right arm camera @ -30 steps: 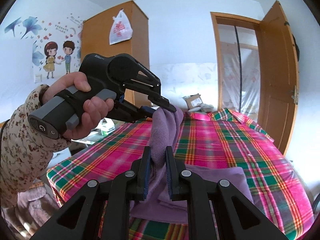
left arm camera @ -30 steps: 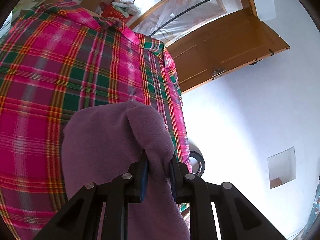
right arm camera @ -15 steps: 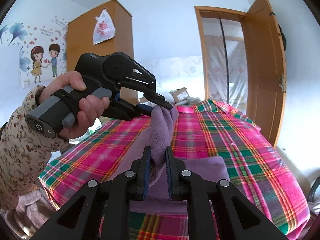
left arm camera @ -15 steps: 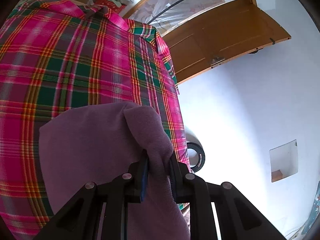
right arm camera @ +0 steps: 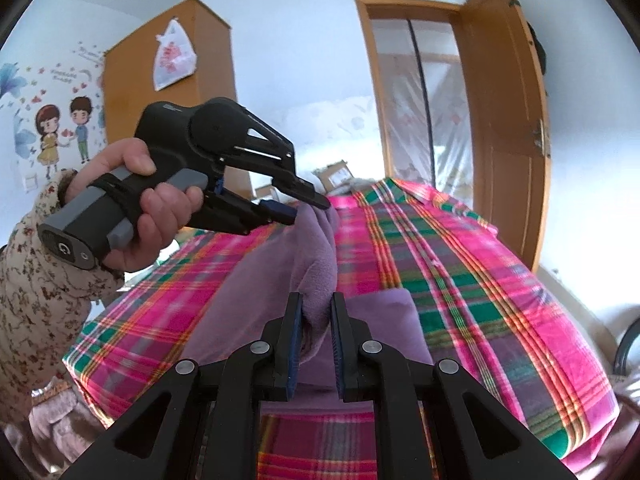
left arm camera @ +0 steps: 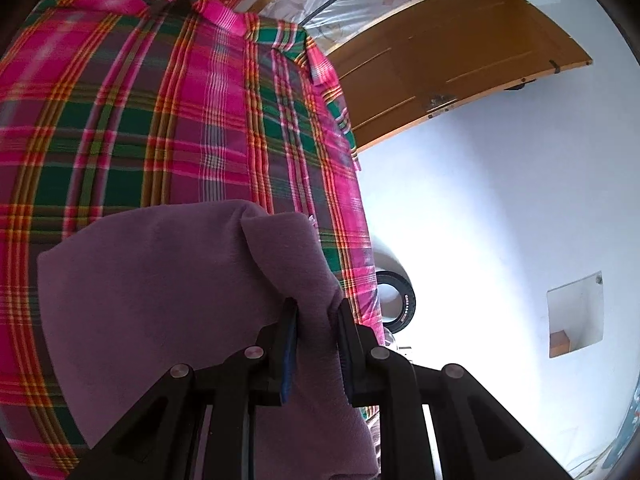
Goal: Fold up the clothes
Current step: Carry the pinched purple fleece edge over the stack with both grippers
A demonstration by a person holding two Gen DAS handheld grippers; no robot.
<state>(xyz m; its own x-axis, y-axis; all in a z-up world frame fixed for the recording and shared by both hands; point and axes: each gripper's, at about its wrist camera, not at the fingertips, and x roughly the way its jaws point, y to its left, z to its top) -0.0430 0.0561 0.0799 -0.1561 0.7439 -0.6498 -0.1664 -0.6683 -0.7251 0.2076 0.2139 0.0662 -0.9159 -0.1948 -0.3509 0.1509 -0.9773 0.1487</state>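
A plaid-covered bed [right arm camera: 500, 280] serves as the folding surface. The purple garment [left arm camera: 160, 288] is lifted above it, one edge stretched between the left tool [left arm camera: 316, 320] and right tool [right arm camera: 314, 316], each clamped on fabric, presumably to align a fold.

The garment [right arm camera: 280, 280] is held above the bed [right arm camera: 500, 280], with its lower part resting on the bedcover. One raised edge is pinched in the right gripper [right arm camera: 314, 312] at the near end; the far end of that edge is clamped in the left gripper [right arm camera: 310, 210], up and to the left. The wardrobe [right arm camera: 176, 92] is located behind the bed on the left, the door [right arm camera: 508, 120] on the right. Boxes [right arm camera: 334, 172] are placed beyond the bed's far end.
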